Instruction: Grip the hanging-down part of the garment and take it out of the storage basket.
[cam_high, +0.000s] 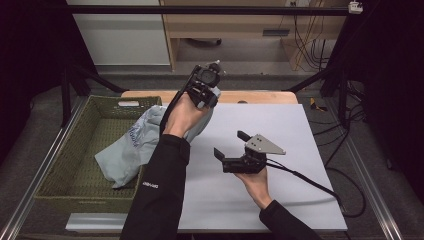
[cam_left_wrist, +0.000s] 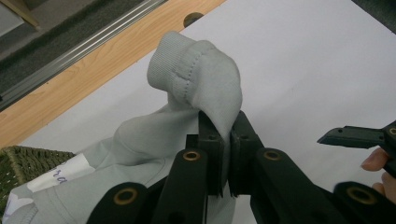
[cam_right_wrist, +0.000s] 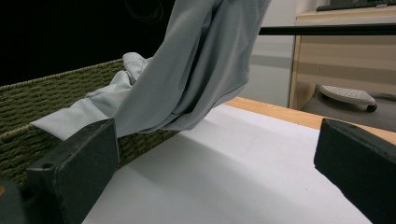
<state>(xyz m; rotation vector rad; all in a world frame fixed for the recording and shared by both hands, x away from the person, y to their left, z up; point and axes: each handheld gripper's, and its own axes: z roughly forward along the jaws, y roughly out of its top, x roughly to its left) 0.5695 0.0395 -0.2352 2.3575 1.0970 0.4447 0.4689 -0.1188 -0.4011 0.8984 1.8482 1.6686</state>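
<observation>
Left gripper (cam_left_wrist: 224, 154) was clamped on the grey sweatshirt's (cam_high: 131, 146) cuff to drag it out of the basket (cam_high: 75, 165), while the right gripper (cam_high: 231, 143) hung wide open nearby, ready to help.

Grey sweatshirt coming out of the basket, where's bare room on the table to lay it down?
The white mat is bare right of the right hand-held gripper out to its right edge, and along the front edge near the person. It is crowded at the left: the grey sweatshirt hangs from the left hand-held gripper over the wall of the woven basket.
</observation>
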